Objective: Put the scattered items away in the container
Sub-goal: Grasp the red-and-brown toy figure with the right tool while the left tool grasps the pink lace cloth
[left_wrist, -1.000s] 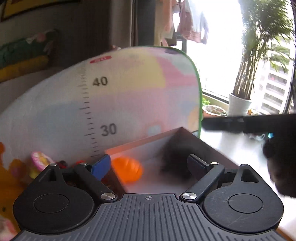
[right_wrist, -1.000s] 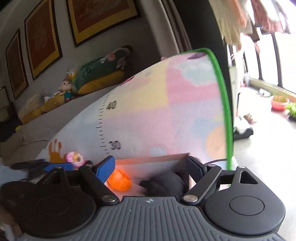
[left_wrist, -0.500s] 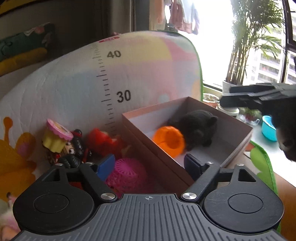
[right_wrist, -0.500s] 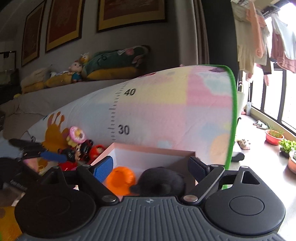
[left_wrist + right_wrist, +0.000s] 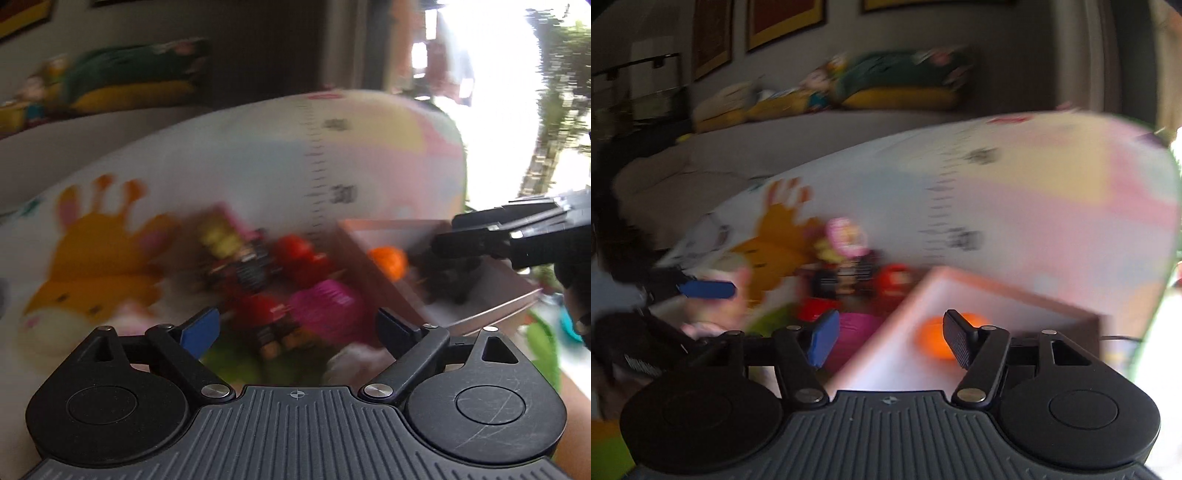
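On the pastel play mat, both views are smeared by motion blur, so small details are hard to read. In your left wrist view, your left gripper has its fingers spread wide with nothing between them, and it hangs over a heap of small toys. Just beyond the fingertips, at about 12 o'clock, lies a pink ball with a ribbed look; a red toy sits a little farther out at 12 o'clock, and a yellow and pink toy lies toward 11 o'clock. Between them is a dark, striped shape too blurred to name.

The box stands at about 2 o'clock from your left gripper, just beside the toy heap, its near wall close to the pink ball. Inside it you can see an orange ball near the wall that faces the heap, and a black furry toy next to it.

Your right gripper is released too, its fingers apart and empty. In its own view it hovers at the near rim of the box, with the orange ball just behind the right finger at 1 o'clock. From the left view this gripper reaches in from 3 o'clock, over the black furry toy. A printed ruler scale runs across the mat behind the toys.
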{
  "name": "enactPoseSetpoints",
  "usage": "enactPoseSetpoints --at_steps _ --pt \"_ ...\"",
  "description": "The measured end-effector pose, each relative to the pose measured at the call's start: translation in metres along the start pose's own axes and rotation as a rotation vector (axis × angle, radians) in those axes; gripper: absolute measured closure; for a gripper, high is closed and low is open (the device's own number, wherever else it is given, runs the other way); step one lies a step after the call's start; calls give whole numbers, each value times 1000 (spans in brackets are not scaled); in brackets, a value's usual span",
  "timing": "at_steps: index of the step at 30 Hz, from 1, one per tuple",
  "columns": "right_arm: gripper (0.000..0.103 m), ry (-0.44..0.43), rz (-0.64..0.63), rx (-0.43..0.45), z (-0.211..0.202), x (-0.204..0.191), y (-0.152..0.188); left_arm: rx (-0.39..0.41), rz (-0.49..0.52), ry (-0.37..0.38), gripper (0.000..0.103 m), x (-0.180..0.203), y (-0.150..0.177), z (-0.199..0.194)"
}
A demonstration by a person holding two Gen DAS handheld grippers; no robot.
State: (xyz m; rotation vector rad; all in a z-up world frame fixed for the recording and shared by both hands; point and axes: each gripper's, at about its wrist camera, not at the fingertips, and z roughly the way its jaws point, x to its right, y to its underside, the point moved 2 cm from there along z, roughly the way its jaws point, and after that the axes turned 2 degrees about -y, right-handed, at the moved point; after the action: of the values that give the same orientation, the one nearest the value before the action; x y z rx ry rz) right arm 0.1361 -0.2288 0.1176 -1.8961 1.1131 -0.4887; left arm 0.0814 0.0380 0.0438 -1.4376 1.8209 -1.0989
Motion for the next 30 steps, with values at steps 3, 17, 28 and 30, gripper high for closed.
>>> enactPoseSetpoints --at_steps 3,17,28,30 --pt "41 -58 13 -70 40 -29 -17 -5 -1 -11 7 -12 10 -13" --pt "52 104 -157 -337 175 -87 -23 95 91 118 5 -17 42 -60" --pt "59 -88 -74 -206 69 -85 -8 -4 191 115 5 15 56 -35" --pt "59 -102 -54 -188 51 -78 -3 -13 215 112 5 24 58 -31"
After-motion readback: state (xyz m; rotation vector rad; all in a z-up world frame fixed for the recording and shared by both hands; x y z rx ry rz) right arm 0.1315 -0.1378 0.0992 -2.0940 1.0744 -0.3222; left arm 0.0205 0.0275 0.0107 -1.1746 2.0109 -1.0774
